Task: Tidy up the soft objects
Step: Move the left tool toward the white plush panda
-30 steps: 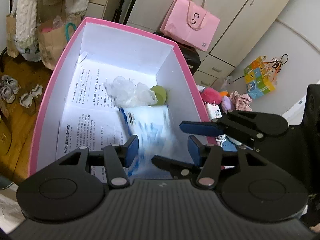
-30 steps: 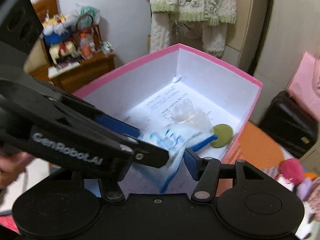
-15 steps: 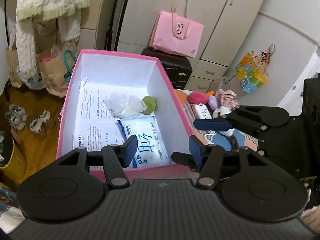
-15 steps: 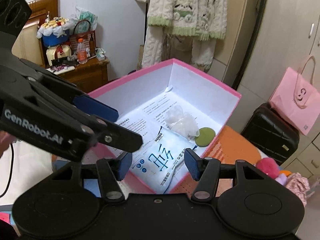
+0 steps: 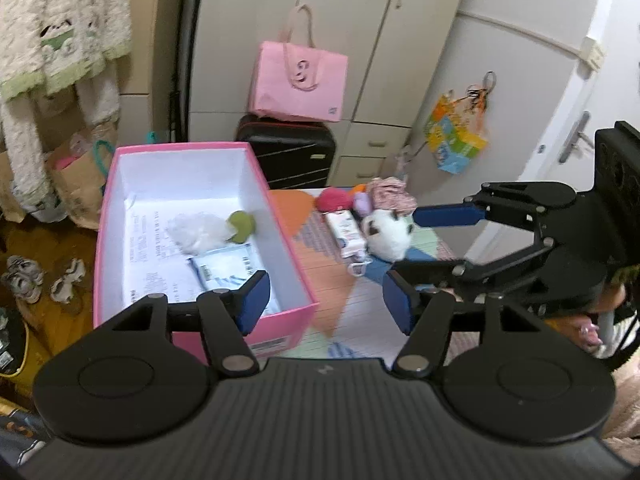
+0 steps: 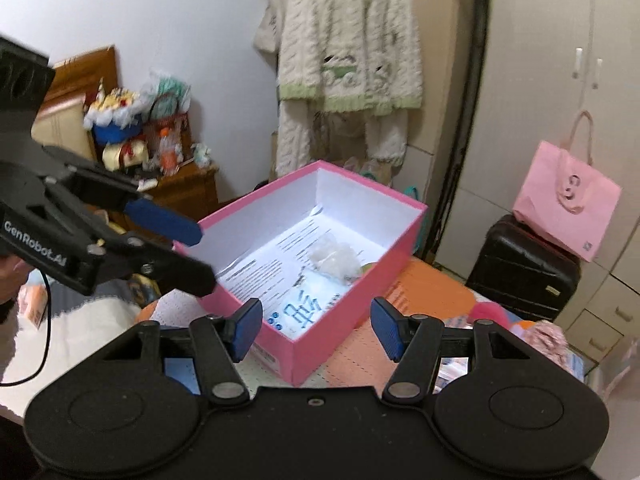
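A pink box (image 5: 200, 322) (image 6: 348, 316) stands on the patterned table. In it lie a blue-and-white tissue pack (image 5: 226, 270) (image 6: 308, 308), a white plastic wad (image 5: 196, 230) (image 6: 334, 258) and a green round puff (image 5: 241, 226). To its right lie a white plush toy (image 5: 386, 232), a pink pompom (image 5: 336, 199), a floral cloth (image 5: 390, 194) and a small white packet (image 5: 344, 232). My left gripper (image 5: 326, 304) is open and empty above the box's near right corner. My right gripper (image 6: 316, 330) is open and empty above the box's near corner; it also shows in the left wrist view (image 5: 424, 248).
A black suitcase (image 5: 286, 156) with a pink paper bag (image 5: 298, 82) on it stands behind the table against white cupboards. A knitted cardigan (image 6: 348, 44) hangs at the back. A wooden dresser (image 6: 180, 184) is on the left. Shoes (image 5: 24, 276) lie on the floor.
The tissue pack dropped out from between both grippers and now lies flat in the box. Both grippers rose and pulled back from the box, open and empty.
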Demonstrator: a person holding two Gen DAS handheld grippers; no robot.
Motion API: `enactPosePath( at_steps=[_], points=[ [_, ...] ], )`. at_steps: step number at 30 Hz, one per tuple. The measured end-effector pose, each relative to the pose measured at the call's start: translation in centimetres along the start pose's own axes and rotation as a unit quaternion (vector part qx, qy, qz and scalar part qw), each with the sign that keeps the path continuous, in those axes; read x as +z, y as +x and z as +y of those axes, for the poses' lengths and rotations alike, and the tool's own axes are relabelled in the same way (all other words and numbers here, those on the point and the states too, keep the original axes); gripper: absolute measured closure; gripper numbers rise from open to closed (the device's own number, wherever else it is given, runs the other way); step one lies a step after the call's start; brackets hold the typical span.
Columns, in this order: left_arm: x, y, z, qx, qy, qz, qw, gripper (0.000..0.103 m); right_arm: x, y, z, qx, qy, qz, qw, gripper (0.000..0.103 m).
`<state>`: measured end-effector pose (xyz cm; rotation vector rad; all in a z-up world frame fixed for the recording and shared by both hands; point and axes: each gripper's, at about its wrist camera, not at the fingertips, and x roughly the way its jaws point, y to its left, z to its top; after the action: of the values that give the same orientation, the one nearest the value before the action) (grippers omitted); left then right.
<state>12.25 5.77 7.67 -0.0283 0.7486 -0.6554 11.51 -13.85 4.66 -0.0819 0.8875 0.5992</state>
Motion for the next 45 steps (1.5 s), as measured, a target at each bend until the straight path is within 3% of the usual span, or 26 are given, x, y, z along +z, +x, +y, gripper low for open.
enactPosePath(
  at_steps=[9, 19, 35, 39, 45],
  points=[
    [0.1, 1.9, -3.2, -0.022, 0.017, 0.003, 0.9996, 0.039, -2.8, -5.0, -4.8, -0.028, 0.047, -0.040, 0.998, 0.037],
    [0.5, 6.6, -6.5, -0.022, 0.049, -0.004, 0.9986, 0.039, -6.4, -5.7, -10.5, -0.053, 0.112, -0.034, 0.992, 0.036],
    [1.8, 17.0, -7.6, 0.036, 0.032, -0.022, 0.9986, 0.040, -9.1, 0.5, -19.7, -0.060, 0.165, -0.043, 0.984, 0.034],
    [1.7, 19.6, -7.1, 0.026, 0.012, -0.006, 0.9996, 0.041, -9.7, 2.1, -19.7, -0.071, 0.138, -0.040, 0.987, 0.034],
    [1.8, 23.1, -6.2, 0.003, -0.013, -0.001, 0.9999, 0.041, -12.0, 4.4, -19.9, -0.037, 0.115, -0.013, 0.993, 0.034]
  ],
)
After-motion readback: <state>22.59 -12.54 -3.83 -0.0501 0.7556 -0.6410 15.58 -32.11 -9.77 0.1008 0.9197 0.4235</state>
